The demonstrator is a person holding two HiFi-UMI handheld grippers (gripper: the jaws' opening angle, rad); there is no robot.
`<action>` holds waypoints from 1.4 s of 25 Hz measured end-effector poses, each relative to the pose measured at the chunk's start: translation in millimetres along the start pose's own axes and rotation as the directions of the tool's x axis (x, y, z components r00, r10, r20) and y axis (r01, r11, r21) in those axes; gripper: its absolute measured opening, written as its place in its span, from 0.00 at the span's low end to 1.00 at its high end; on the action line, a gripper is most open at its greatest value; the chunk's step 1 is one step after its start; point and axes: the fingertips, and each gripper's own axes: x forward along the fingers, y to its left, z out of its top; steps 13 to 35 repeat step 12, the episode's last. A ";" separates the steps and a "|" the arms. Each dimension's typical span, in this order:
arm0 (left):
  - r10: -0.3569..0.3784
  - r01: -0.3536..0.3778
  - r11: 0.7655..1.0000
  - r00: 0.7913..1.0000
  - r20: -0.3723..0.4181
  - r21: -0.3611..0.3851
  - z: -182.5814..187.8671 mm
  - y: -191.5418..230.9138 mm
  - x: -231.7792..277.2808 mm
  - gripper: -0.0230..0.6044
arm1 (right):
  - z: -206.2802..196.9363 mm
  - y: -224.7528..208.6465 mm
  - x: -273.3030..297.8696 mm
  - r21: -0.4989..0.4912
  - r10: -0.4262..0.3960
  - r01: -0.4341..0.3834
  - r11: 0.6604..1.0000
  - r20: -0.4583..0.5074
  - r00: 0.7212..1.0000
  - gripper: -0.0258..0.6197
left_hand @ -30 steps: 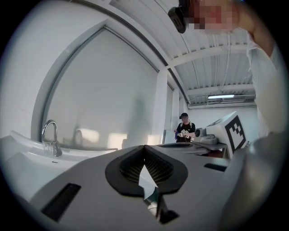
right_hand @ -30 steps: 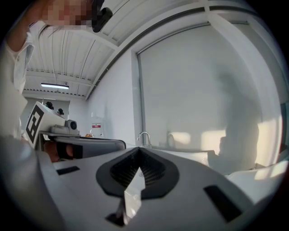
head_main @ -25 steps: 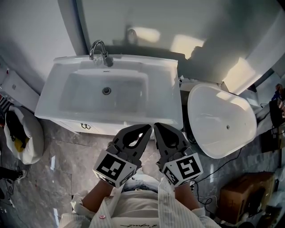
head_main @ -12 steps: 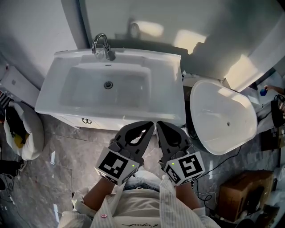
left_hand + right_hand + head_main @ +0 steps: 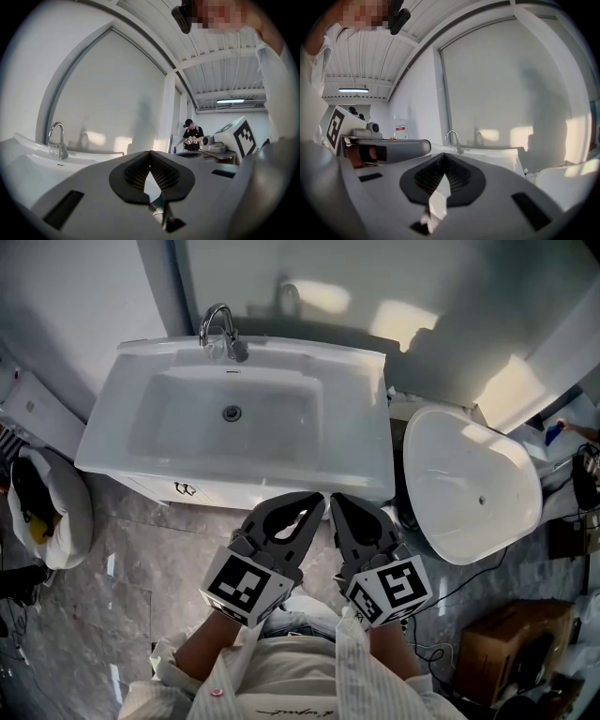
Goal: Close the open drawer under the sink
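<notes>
The white sink (image 5: 112, 451) with its chrome faucet (image 5: 220, 329) fills the upper head view. Below its front rim shows a narrow strip of the cabinet's drawer front (image 5: 216, 495) with a small dark handle (image 5: 185, 488); how far it stands out I cannot tell. My left gripper (image 5: 315, 502) and right gripper (image 5: 337, 502) are held side by side just in front of the sink's front right edge, tips pointing at it. Both are shut with nothing between the jaws. In the left gripper view the left gripper (image 5: 150, 153) points over the sink toward the faucet (image 5: 57, 140); in the right gripper view the right gripper (image 5: 444, 155) does likewise.
A white oval basin (image 5: 469, 493) stands right of the sink, with cables on the floor beside it. A white bag (image 5: 47, 521) lies at the left and a cardboard box (image 5: 511, 648) at lower right. Another person (image 5: 190, 136) stands far off.
The sink has shifted slightly up and right in the head view. Both grippers stay shut and keep their place side by side at the sink's front edge.
</notes>
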 end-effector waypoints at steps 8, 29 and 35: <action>-0.062 0.063 0.998 0.998 -0.033 0.017 4.8 -4.4 1.1 0.06 | 1.2 1.7 -0.3 0.009 0.005 -0.005 1.000 -0.002 1.000 0.05; -0.188 0.191 0.981 0.979 -0.075 0.033 12.5 -8.6 9.6 0.06 | 7.9 -3.8 -1.0 -0.002 -0.001 0.001 1.000 0.009 1.000 0.05; -0.188 0.191 0.981 0.979 -0.075 0.033 12.5 -8.6 9.6 0.06 | 7.9 -3.8 -1.0 -0.002 -0.001 0.001 1.000 0.009 1.000 0.05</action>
